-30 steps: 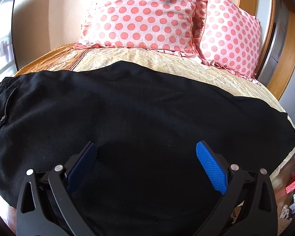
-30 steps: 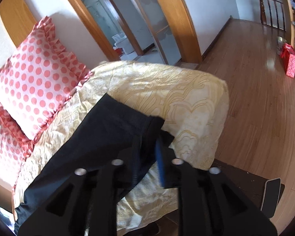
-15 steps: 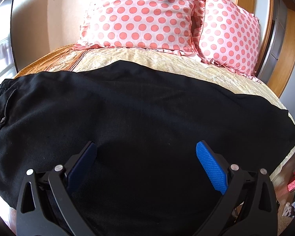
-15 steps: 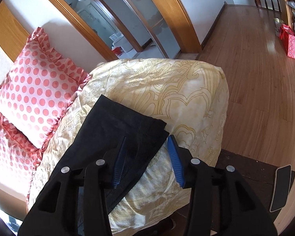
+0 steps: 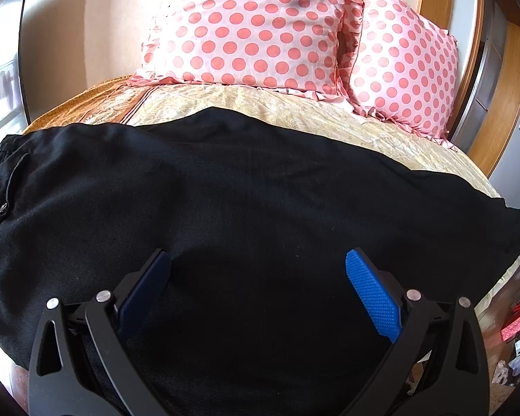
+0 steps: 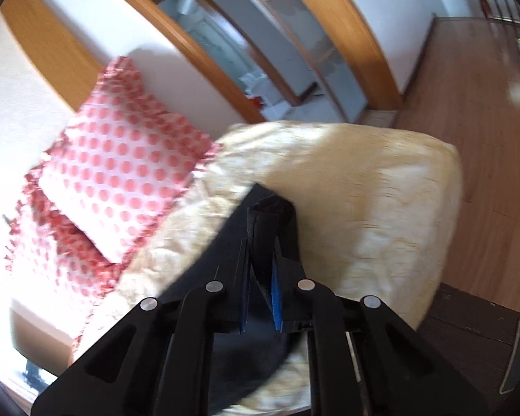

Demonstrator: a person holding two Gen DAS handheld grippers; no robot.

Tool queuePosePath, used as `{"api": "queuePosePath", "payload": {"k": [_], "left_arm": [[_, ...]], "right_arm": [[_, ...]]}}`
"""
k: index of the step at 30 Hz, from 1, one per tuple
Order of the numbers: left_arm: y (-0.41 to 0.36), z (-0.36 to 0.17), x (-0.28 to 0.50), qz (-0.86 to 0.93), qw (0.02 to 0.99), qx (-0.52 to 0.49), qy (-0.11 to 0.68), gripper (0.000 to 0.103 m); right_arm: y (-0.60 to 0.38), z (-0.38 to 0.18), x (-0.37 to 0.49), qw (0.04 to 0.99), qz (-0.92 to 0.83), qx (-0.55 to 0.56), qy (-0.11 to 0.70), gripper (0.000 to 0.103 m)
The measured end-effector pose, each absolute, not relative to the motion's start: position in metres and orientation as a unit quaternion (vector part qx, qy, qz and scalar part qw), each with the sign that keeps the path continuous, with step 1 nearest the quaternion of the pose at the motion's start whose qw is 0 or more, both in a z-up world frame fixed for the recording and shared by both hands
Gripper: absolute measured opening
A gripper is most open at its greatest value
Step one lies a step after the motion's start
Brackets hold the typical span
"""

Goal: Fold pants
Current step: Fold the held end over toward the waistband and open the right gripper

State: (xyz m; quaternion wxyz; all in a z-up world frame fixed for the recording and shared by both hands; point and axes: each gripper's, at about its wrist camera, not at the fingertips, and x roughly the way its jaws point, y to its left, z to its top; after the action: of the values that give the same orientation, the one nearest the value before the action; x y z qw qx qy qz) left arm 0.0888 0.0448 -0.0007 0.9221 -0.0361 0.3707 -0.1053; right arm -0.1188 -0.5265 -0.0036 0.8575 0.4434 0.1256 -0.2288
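Observation:
Black pants point(image 5: 242, 180) lie spread flat across the yellow bedcover point(image 5: 294, 111), waistband and zip at the far left. My left gripper point(image 5: 256, 256) hovers low over the middle of the pants, jaws wide open, nothing between the blue pads point(image 5: 371, 294). In the right wrist view, which is blurred, my right gripper point(image 6: 261, 246) is closing its jaws on the leg hem of the pants point(image 6: 270, 211). A bunched fold of black cloth sits pinched between its pads and is raised off the bedcover point(image 6: 381, 190) near the bed's corner.
Two pink polka-dot pillows point(image 5: 253, 27) lean on the headboard behind the pants. The bed's corner drops to a wooden floor point(image 6: 468, 86) on the right, with a doorway point(image 6: 225, 52) behind. A red bag point(image 5: 514, 326) sits on the floor.
The right gripper, open around the leg hem half a second ago, has closed on it and tilted upward, lifting the cloth. The left gripper has stayed still and open.

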Motion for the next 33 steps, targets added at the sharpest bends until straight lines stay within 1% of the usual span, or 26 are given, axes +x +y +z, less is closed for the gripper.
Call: {"api": "queuePosePath", "payload": {"k": [5, 8, 12, 17, 20, 22, 23, 26, 28, 30, 33], "left_arm": [[0.048, 0.002, 0.088, -0.106, 0.923, -0.046, 0.367, 0.101], [0.05, 0.005, 0.085, -0.103, 0.926, -0.047, 0.361, 0.101], [0.059, 0.011, 0.079, -0.093, 0.931, -0.055, 0.348, 0.101], [0.072, 0.015, 0.071, -0.072, 0.936, -0.064, 0.338, 0.101], [0.083, 0.014, 0.067, -0.057, 0.937, -0.07, 0.338, 0.101], [0.091, 0.014, 0.065, -0.047, 0.937, -0.074, 0.34, 0.101], [0.095, 0.014, 0.063, -0.043, 0.937, -0.075, 0.339, 0.101], [0.105, 0.016, 0.061, -0.029, 0.939, -0.076, 0.335, 0.101], [0.11, 0.017, 0.062, -0.021, 0.94, -0.077, 0.333, 0.101], [0.115, 0.019, 0.063, -0.014, 0.941, -0.081, 0.329, 0.101], [0.122, 0.02, 0.063, -0.006, 0.942, -0.089, 0.325, 0.101]], "right_arm": [[-0.479, 0.042, -0.072, 0.894, -0.112, 0.416, 0.12, 0.011], [-0.427, 0.066, -0.023, 0.91, -0.013, 0.389, 0.142, 0.011], [-0.345, 0.08, 0.035, 0.907, 0.116, 0.36, 0.186, 0.011], [-0.229, 0.068, 0.09, 0.864, 0.273, 0.329, 0.265, 0.011], [-0.16, 0.03, 0.112, 0.84, 0.3, 0.278, 0.356, 0.011], [-0.148, 0.009, 0.118, 0.826, 0.299, 0.281, 0.388, 0.011], [-0.143, 0.005, 0.121, 0.823, 0.297, 0.281, 0.393, 0.011], [-0.142, 0.017, 0.126, 0.838, 0.296, 0.262, 0.376, 0.011], [-0.133, 0.033, 0.124, 0.852, 0.301, 0.232, 0.361, 0.011], [-0.118, 0.038, 0.12, 0.856, 0.311, 0.199, 0.362, 0.011], [-0.09, 0.022, 0.108, 0.854, 0.319, 0.155, 0.381, 0.011]]}}
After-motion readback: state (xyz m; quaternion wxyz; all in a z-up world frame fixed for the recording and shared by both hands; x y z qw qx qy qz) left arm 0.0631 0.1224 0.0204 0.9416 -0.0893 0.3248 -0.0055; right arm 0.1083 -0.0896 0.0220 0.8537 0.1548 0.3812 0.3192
